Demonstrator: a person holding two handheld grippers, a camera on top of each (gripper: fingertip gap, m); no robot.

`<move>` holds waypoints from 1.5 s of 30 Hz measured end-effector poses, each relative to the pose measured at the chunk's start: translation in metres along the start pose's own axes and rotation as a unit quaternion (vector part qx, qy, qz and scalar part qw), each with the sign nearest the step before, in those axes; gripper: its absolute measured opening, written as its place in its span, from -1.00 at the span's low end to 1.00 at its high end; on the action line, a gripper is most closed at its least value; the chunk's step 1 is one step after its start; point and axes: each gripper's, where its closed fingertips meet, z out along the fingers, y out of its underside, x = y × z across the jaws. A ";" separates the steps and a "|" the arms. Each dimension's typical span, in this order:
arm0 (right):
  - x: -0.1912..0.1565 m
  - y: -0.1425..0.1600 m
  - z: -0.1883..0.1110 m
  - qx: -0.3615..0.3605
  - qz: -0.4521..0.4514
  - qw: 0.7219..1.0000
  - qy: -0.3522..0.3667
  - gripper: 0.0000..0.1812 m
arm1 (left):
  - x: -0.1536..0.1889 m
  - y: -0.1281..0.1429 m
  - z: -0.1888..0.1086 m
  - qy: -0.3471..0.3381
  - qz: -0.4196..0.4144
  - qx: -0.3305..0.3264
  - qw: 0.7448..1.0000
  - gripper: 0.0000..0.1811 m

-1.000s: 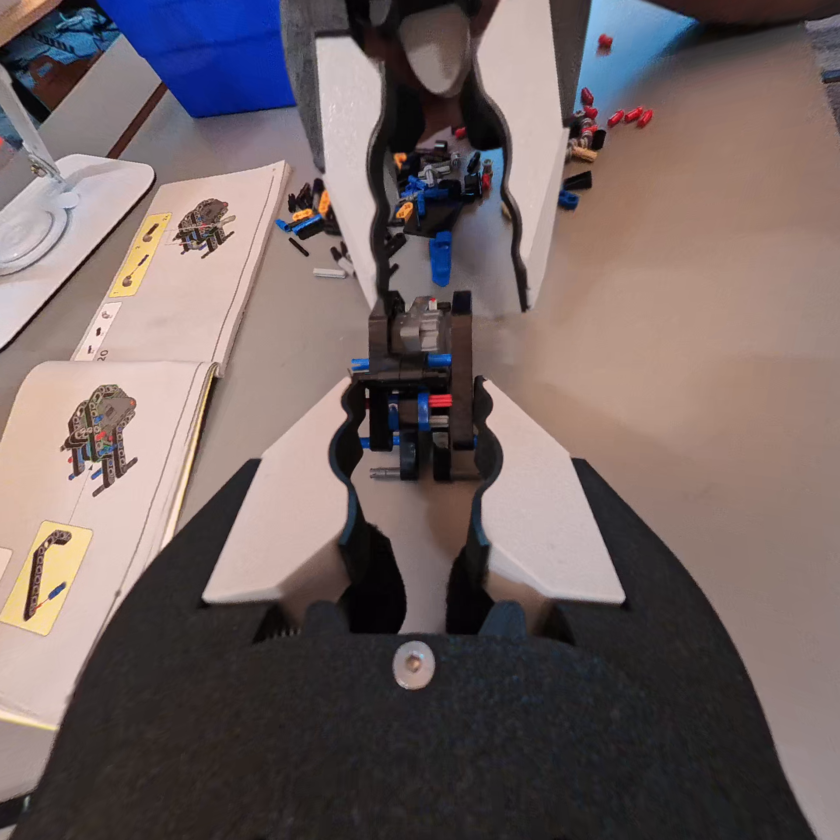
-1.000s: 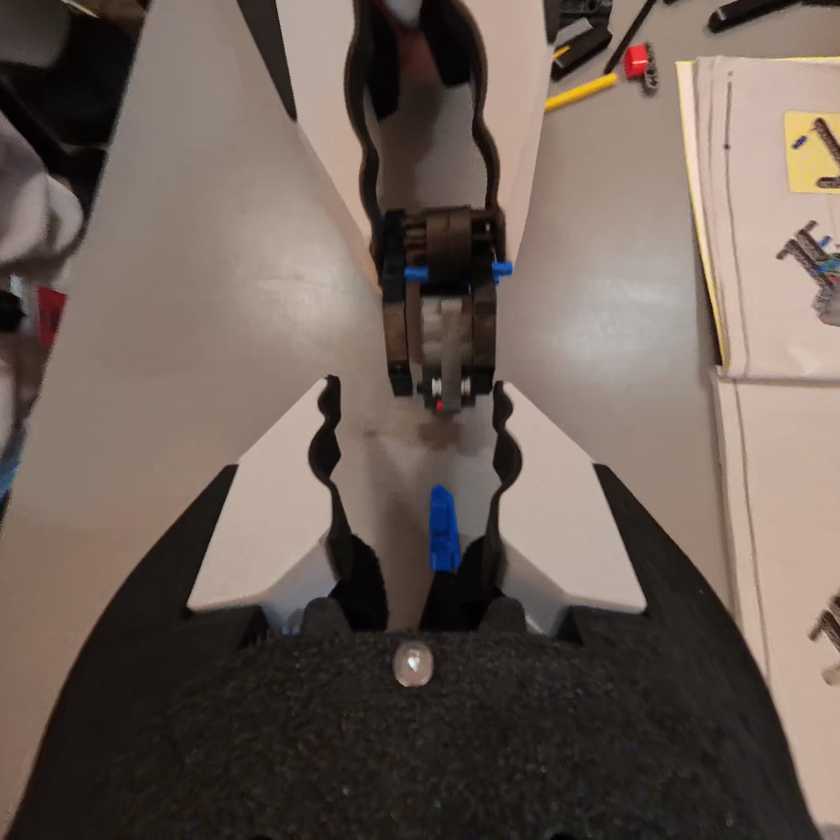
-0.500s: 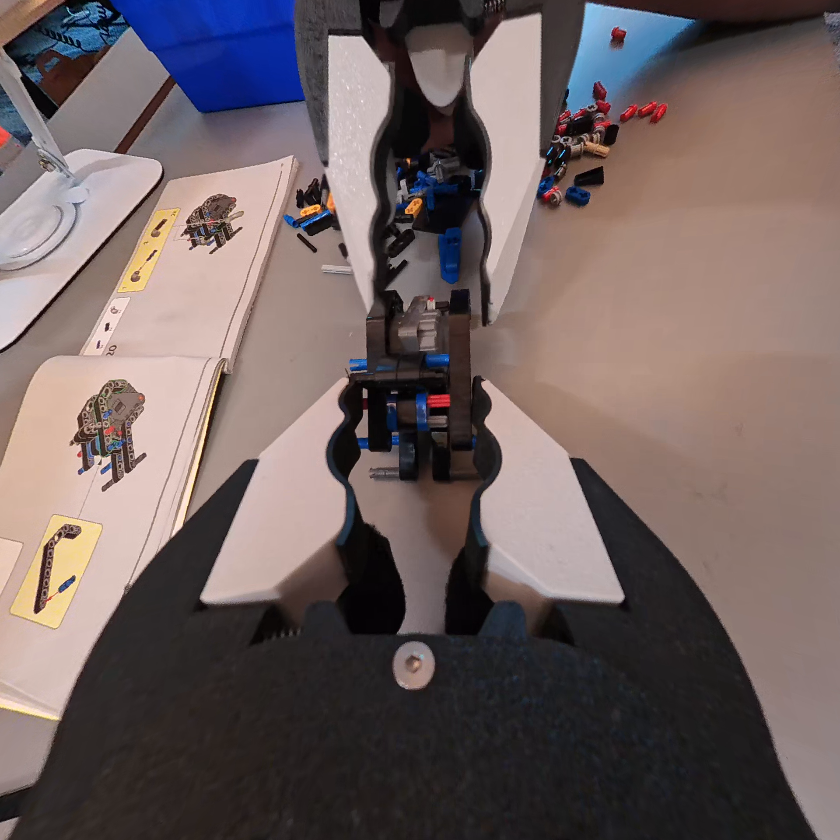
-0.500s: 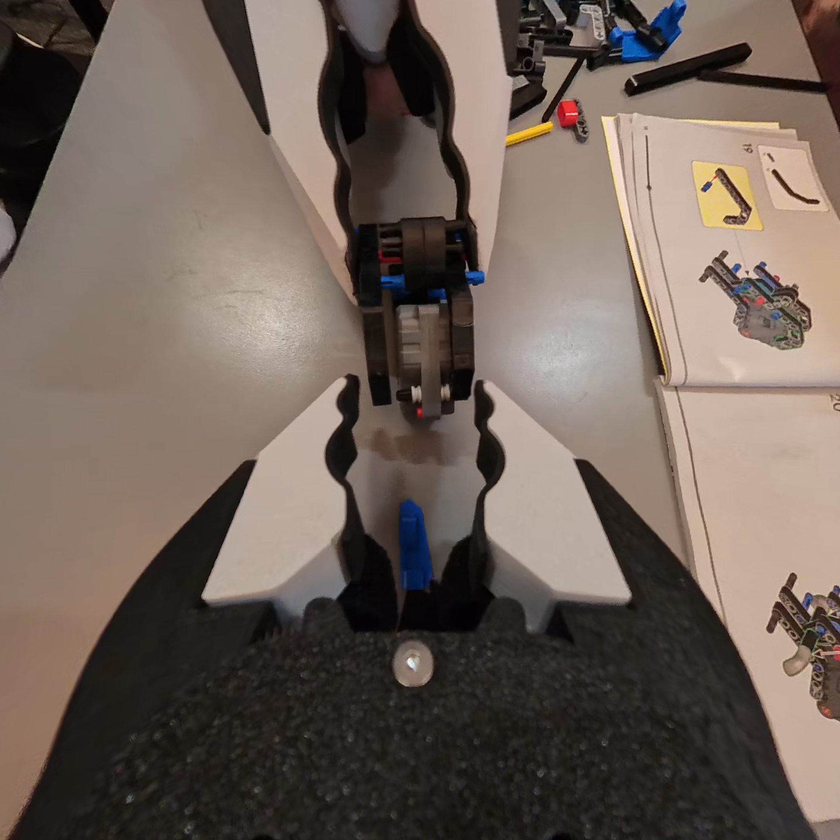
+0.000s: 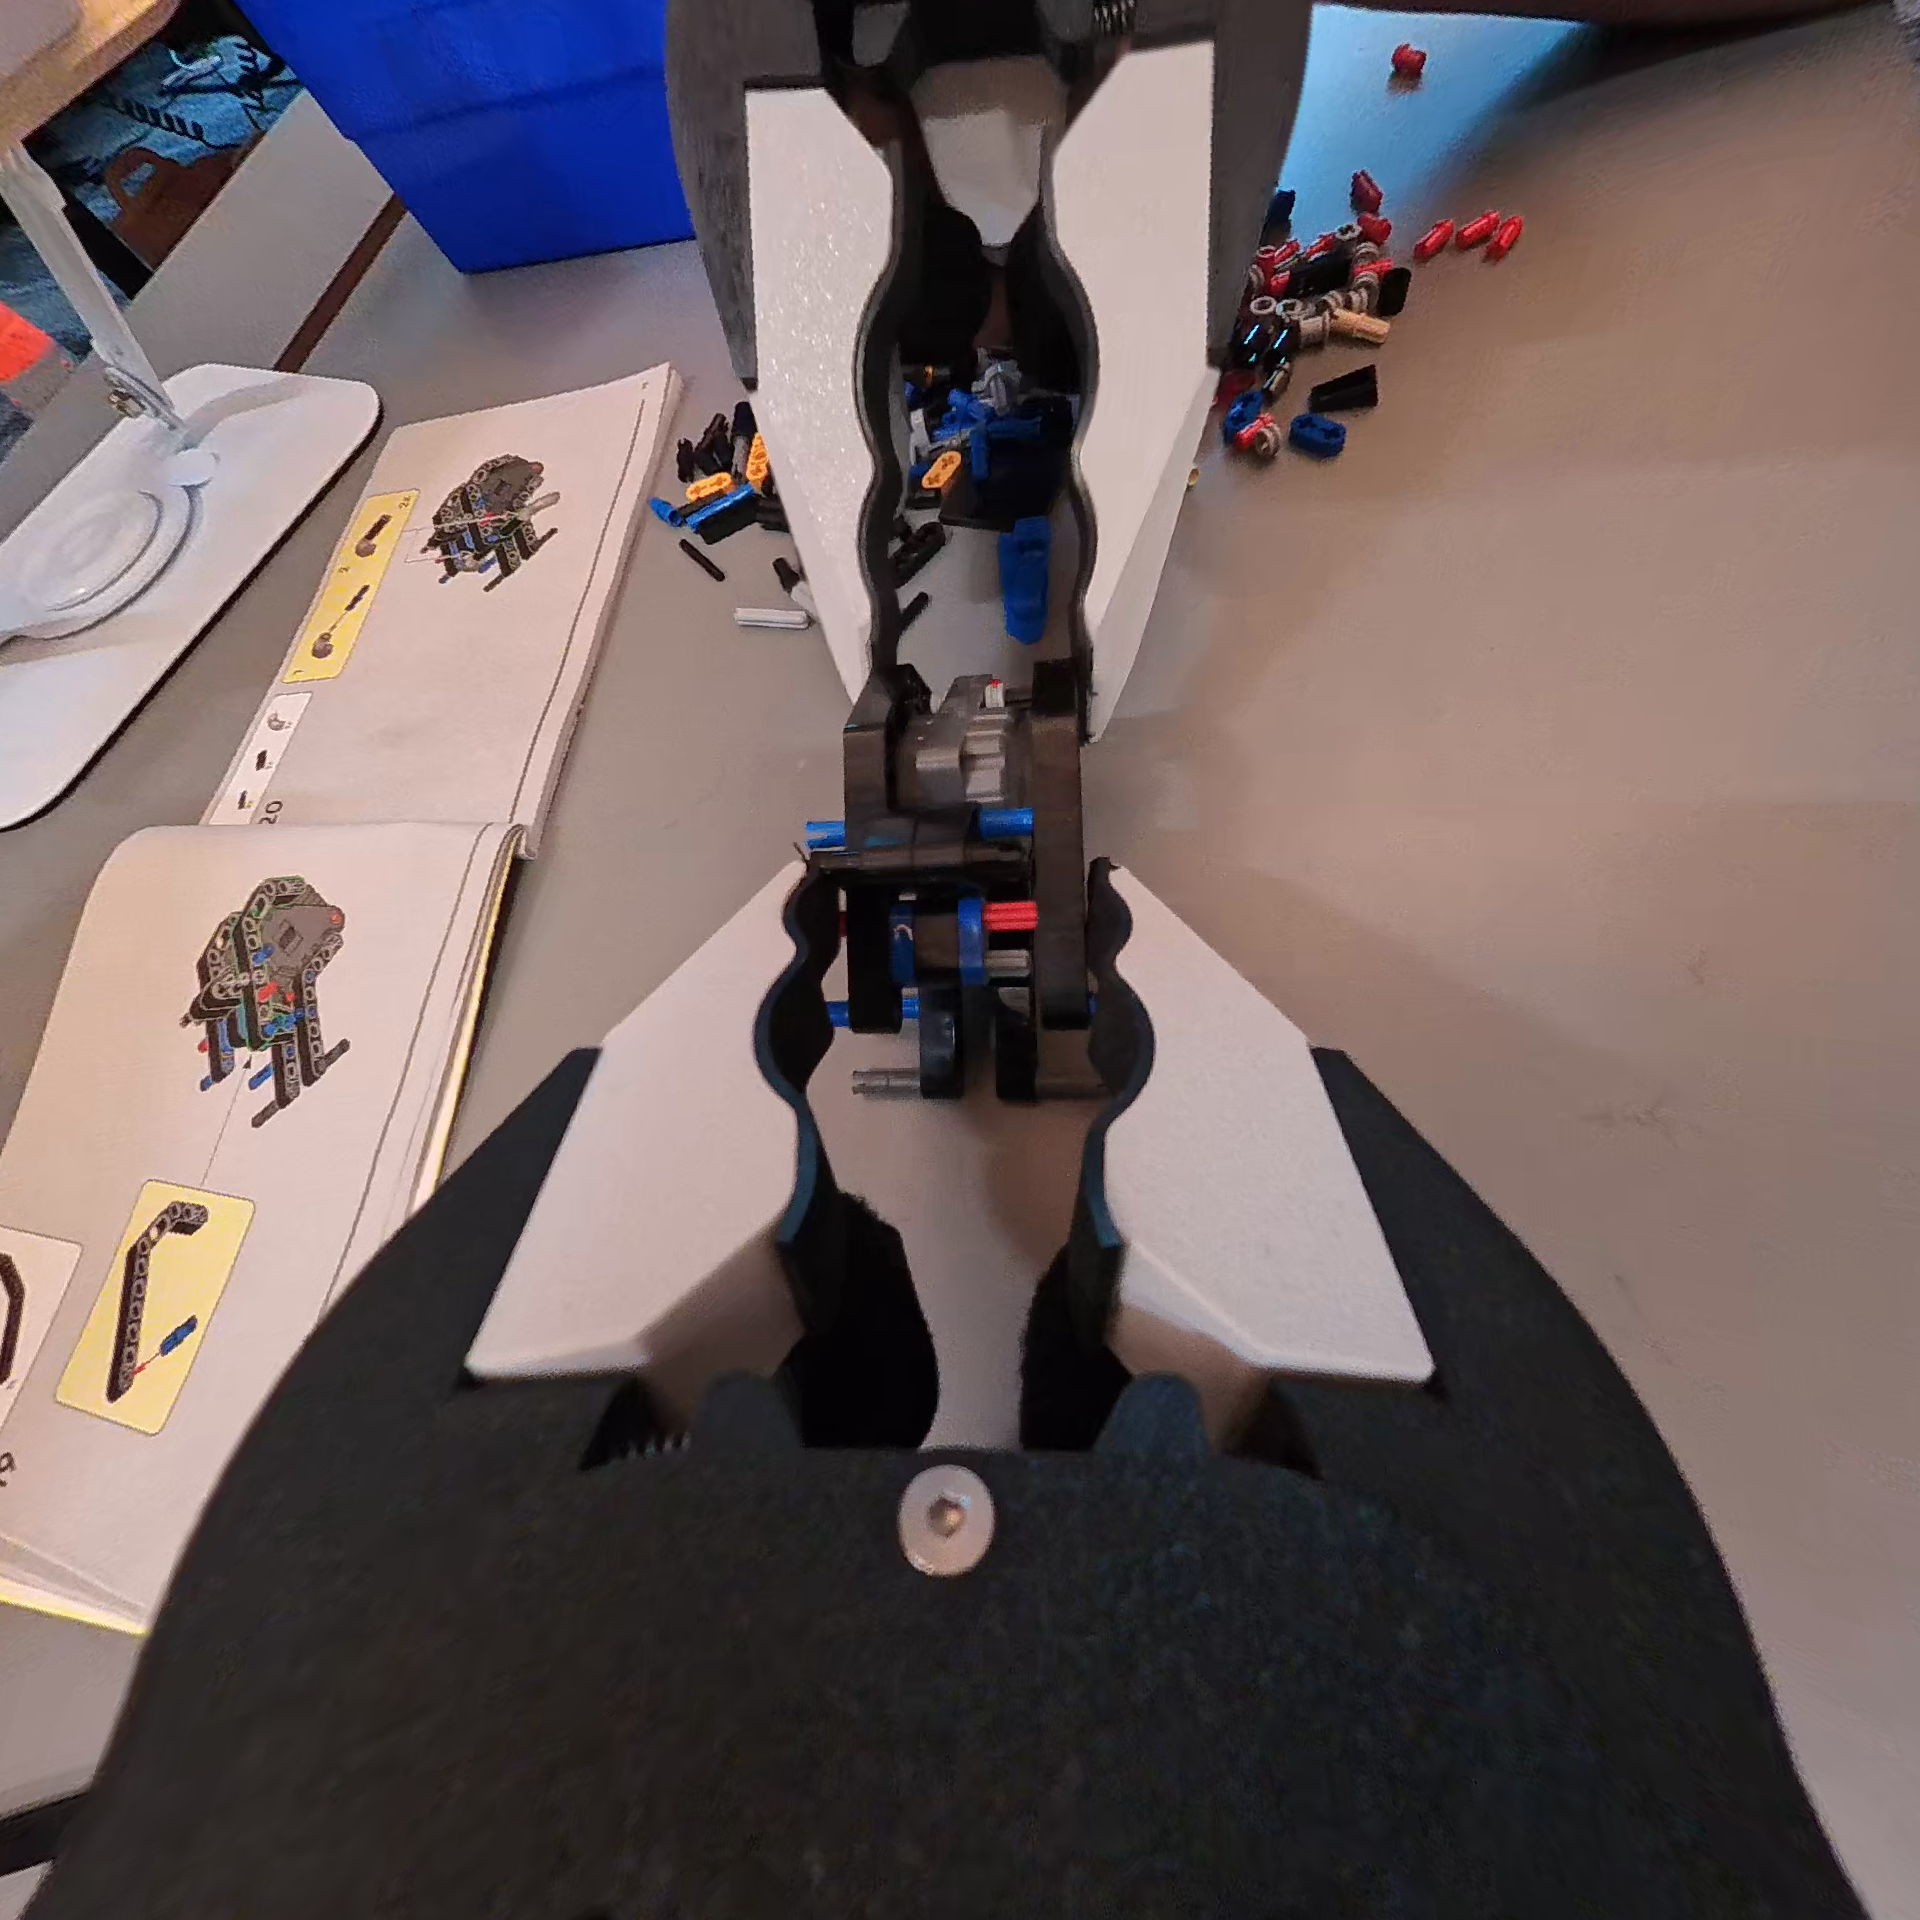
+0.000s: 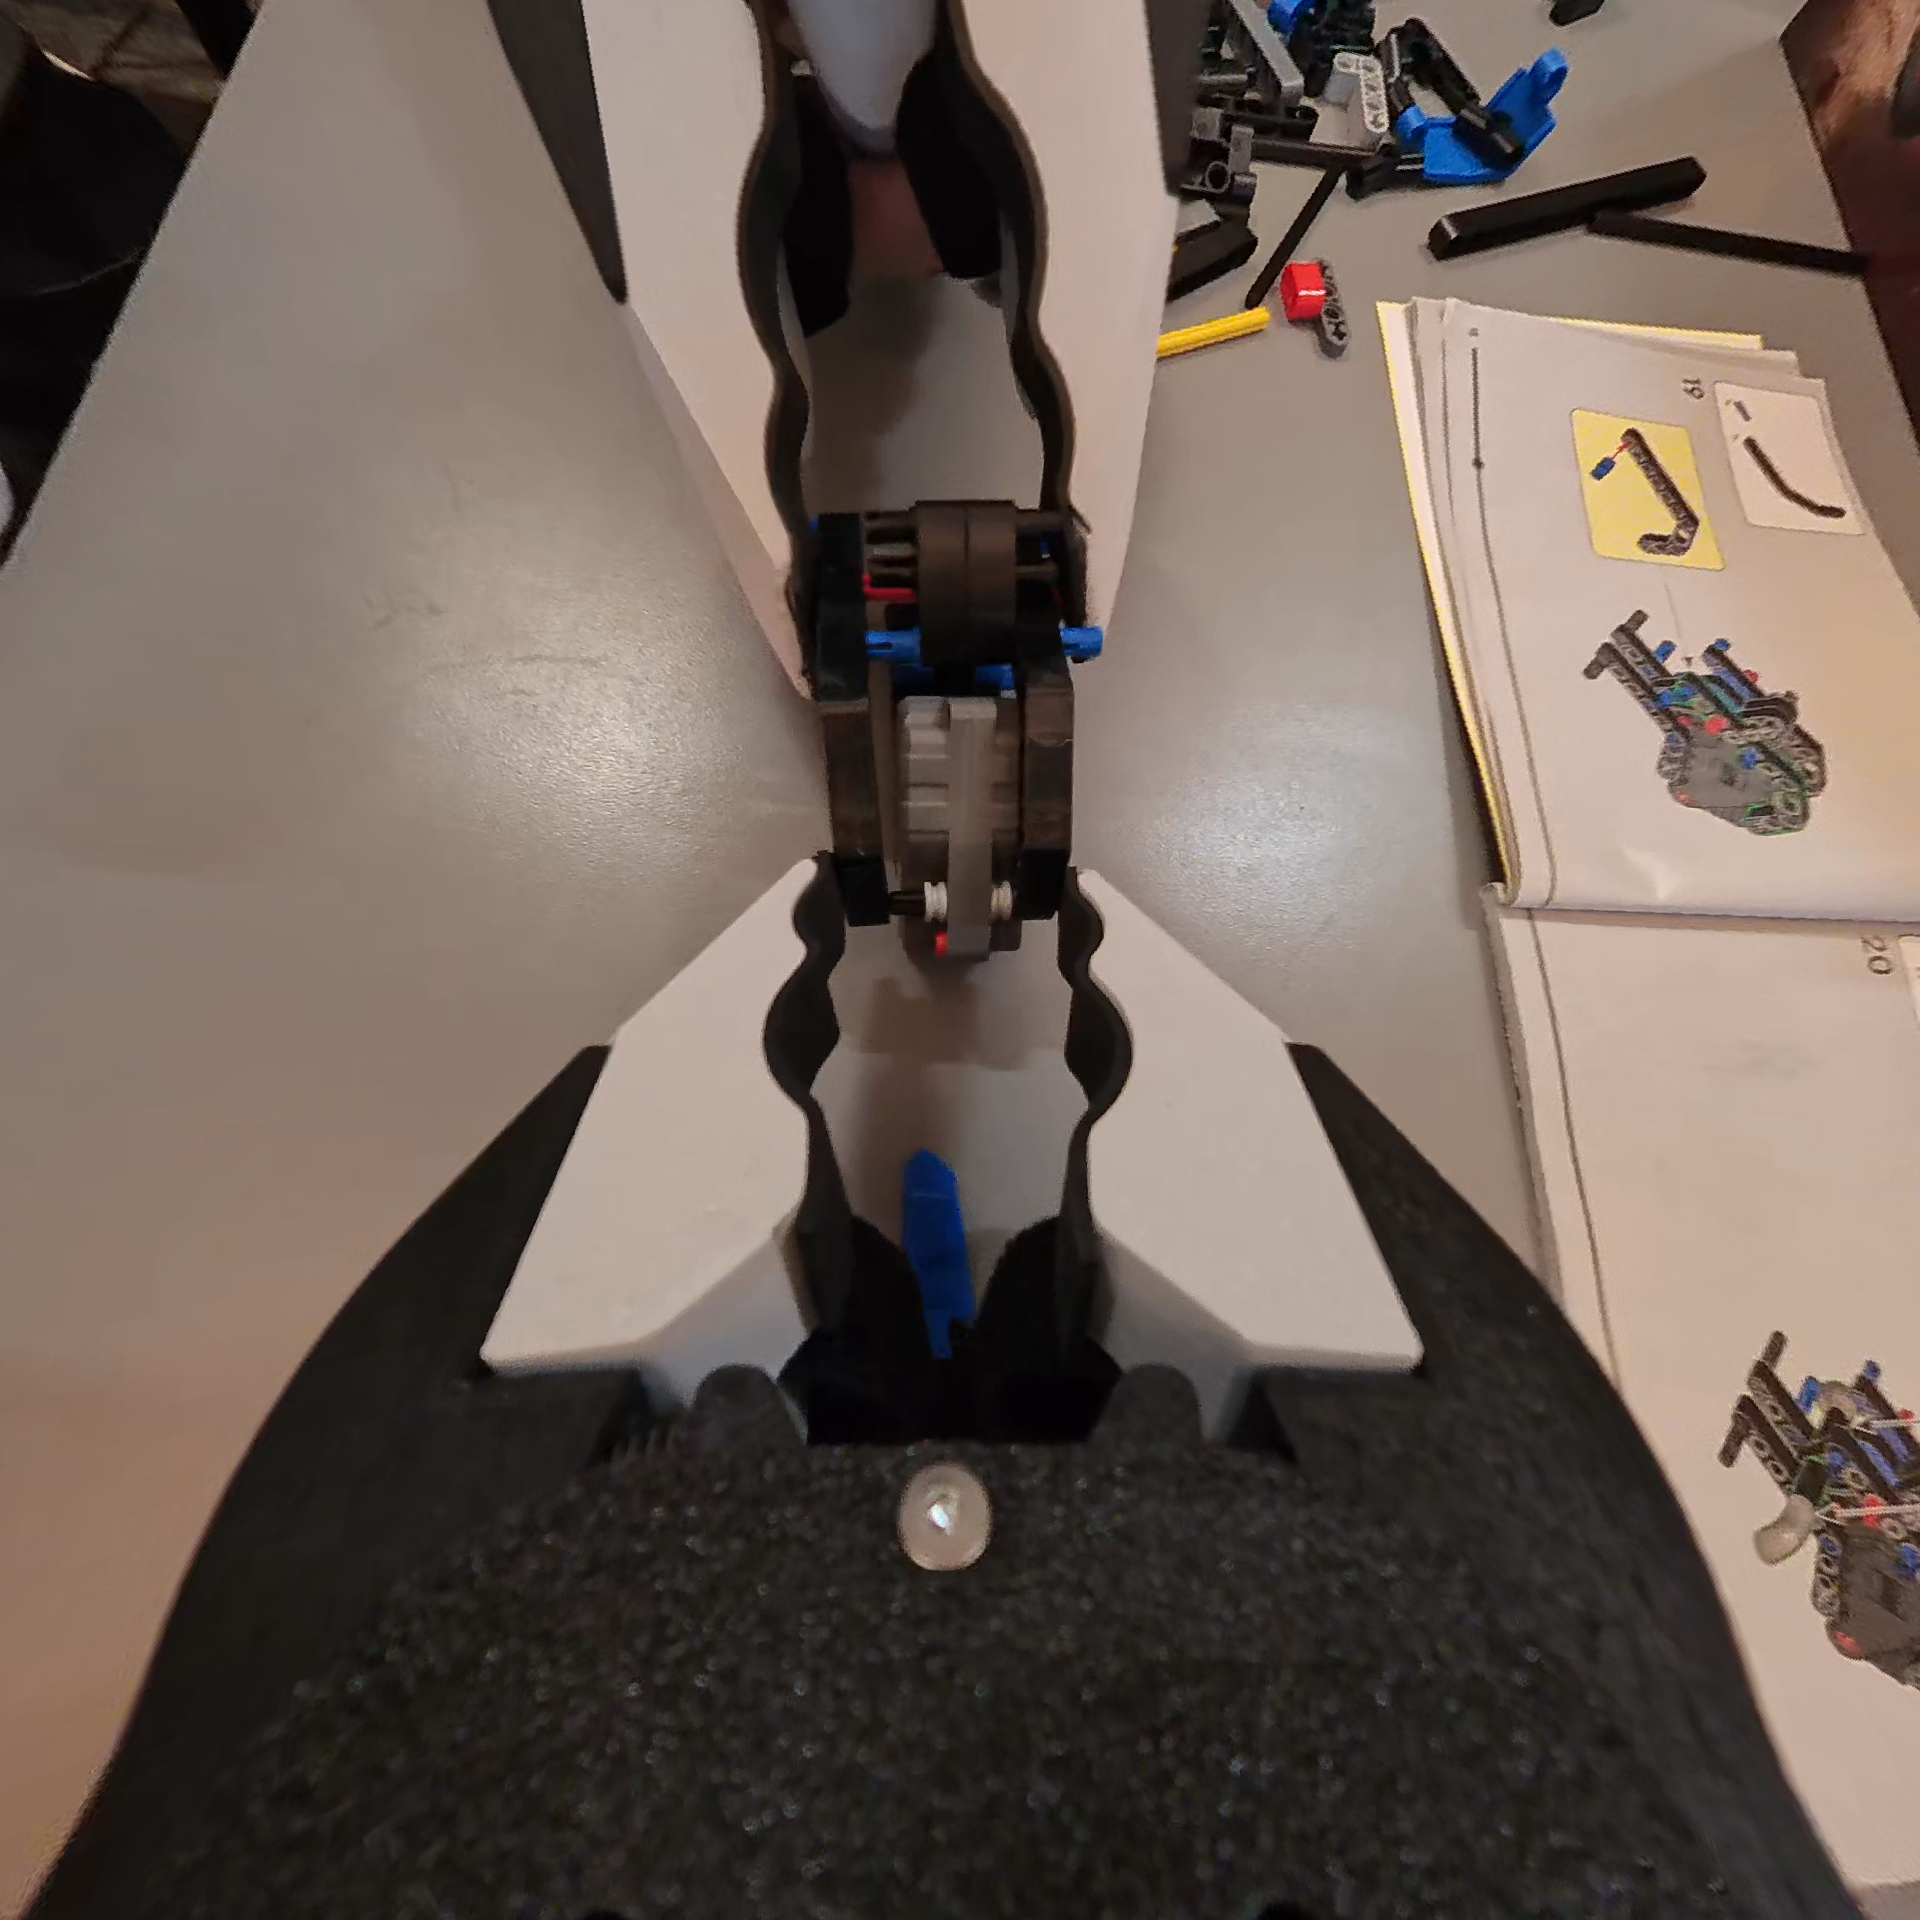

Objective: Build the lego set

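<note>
Grey desk (image 5: 1507,935) surface spreads under a half-built lego assembly (image 5: 961,894), held just above it between two facing claws. It is a compact block of black beams around a grey geared core, with blue pins poking out the sides and a red axle end. The left claw (image 5: 961,987) is clamped on its near end; the right claw (image 6: 951,904) meets the far end at its tips, though whether it truly pinches there I cannot tell. A loose blue piece (image 6: 935,1247) lies below the right claw. Risk, as I judge it: squeezing or twisting from both ends could pop the pins loose. An open instruction booklet (image 5: 312,1039) and scattered spare parts (image 5: 1320,312) lie around.
</note>
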 end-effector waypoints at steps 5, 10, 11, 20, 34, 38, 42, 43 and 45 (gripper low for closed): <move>0.001 0.001 0.000 -0.008 -0.017 1.000 0.010 -0.56 | 0.000 0.000 0.000 -0.001 0.001 -0.001 1.000 -0.51; -0.003 0.002 -0.003 -0.007 0.008 1.000 -0.020 -0.56 | 0.003 -0.002 0.002 0.005 -0.009 0.002 1.000 -0.51; -0.003 0.002 -0.003 -0.008 0.011 1.000 -0.022 -0.56 | 0.003 -0.002 0.002 0.004 -0.013 0.001 1.000 -0.51; -0.004 0.003 -0.004 -0.026 0.004 1.000 -0.016 -0.56 | 0.003 -0.003 0.003 -0.004 -0.010 0.003 1.000 -0.53; -0.009 0.002 -0.005 -0.029 0.026 0.998 -0.039 -0.56 | 0.007 -0.004 0.002 0.004 0.005 -0.001 1.000 -0.50; -0.009 0.002 -0.004 -0.028 0.028 0.999 -0.035 -0.56 | 0.005 -0.004 0.003 -0.002 -0.008 -0.003 1.000 -0.53; -0.009 0.003 -0.005 -0.034 0.029 0.998 -0.032 -0.56 | 0.005 -0.004 0.004 0.001 -0.021 0.000 1.000 -0.54; -0.010 0.003 -0.005 -0.033 0.033 0.998 -0.036 -0.56 | 0.005 -0.004 0.004 0.000 -0.021 -0.001 1.000 -0.54; -0.008 0.003 -0.005 -0.031 0.033 0.998 -0.036 -0.56 | 0.005 -0.004 0.004 0.001 -0.026 -0.002 1.000 -0.54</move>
